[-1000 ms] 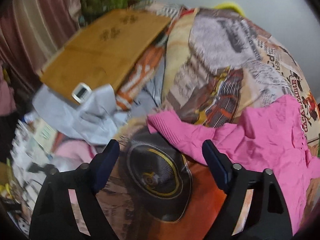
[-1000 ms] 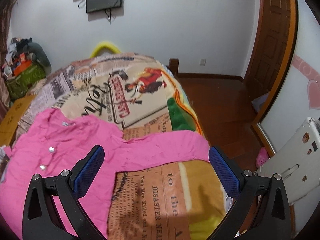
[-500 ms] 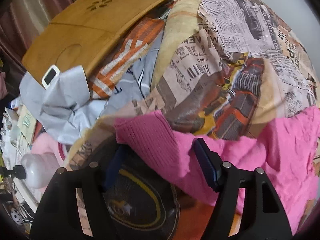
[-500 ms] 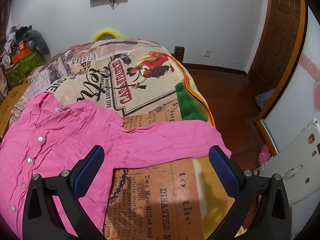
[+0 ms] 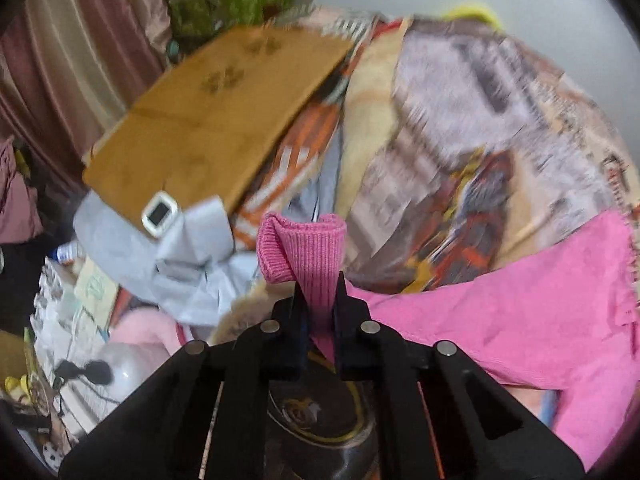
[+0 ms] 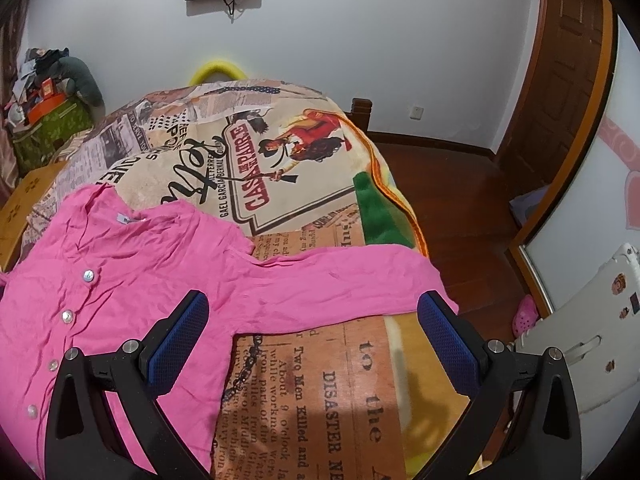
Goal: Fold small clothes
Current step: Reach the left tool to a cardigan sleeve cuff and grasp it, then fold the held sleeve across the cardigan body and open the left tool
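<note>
A pink buttoned shirt [image 6: 120, 264] lies spread on a bed covered by a newspaper-print blanket [image 6: 280, 160]. My left gripper [image 5: 319, 292] is shut on the ribbed cuff [image 5: 304, 246] of the shirt's left sleeve, and the cuff stands up above the fingers; the rest of the shirt [image 5: 520, 312] trails to the right. My right gripper [image 6: 312, 332] is open, above the other sleeve [image 6: 352, 284], which stretches right toward the bed's edge. It holds nothing.
A wooden lap tray [image 5: 216, 120] with a small white device [image 5: 159, 214] lies on the bed's left side over grey cloth [image 5: 160, 256]. Clutter sits beside the bed at lower left. A wooden floor [image 6: 452, 200] and a white plastic stool [image 6: 580, 344] lie right of the bed.
My left gripper has closed on the sleeve cuff and lifted it off the blanket. My right gripper has moved lower and closer to the right sleeve, still open.
</note>
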`<state>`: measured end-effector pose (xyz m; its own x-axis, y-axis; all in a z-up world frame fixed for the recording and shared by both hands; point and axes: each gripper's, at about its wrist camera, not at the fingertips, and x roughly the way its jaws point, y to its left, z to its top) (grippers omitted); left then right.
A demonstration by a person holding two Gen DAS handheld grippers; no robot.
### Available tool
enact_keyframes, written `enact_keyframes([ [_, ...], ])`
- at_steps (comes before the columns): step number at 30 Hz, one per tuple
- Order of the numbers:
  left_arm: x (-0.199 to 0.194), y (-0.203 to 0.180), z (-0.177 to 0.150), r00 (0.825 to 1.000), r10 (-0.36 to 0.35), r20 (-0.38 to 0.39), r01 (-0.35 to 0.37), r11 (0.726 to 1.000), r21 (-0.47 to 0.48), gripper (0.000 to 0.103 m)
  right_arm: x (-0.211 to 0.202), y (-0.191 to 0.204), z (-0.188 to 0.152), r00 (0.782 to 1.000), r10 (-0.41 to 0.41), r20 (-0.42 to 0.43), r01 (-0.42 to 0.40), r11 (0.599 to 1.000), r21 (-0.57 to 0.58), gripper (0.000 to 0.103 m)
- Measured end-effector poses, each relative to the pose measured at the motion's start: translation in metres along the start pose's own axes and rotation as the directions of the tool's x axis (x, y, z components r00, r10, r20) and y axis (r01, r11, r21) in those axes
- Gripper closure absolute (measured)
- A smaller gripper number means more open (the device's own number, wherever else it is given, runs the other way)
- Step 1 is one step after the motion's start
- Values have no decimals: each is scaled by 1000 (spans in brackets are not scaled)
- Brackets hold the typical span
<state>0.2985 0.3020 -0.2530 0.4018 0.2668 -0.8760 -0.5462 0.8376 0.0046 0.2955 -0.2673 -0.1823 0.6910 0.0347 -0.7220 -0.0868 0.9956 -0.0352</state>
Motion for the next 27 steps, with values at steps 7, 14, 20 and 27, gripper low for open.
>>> enact_keyframes([
  [7, -93, -46, 32, 972, -121, 203, 103, 990, 101, 95, -5, -8, 0, 1000, 3, 11, -4, 1000, 28, 0],
  [14, -159, -143, 38, 908, -310, 282, 224, 928, 297, 95, -13, -14, -2, 999, 29, 34, -31, 998, 51, 0],
  [20, -160, -237, 11, 884, -424, 197, 303, 840, 449, 95, -14, -24, -6, 999, 33, 40, -36, 997, 70, 0],
  [27, -106, -308, -30, 902, -432, 8, 368, 777, 510, 95, -11, -52, -11, 1000, 8, 27, -11, 994, 109, 0],
])
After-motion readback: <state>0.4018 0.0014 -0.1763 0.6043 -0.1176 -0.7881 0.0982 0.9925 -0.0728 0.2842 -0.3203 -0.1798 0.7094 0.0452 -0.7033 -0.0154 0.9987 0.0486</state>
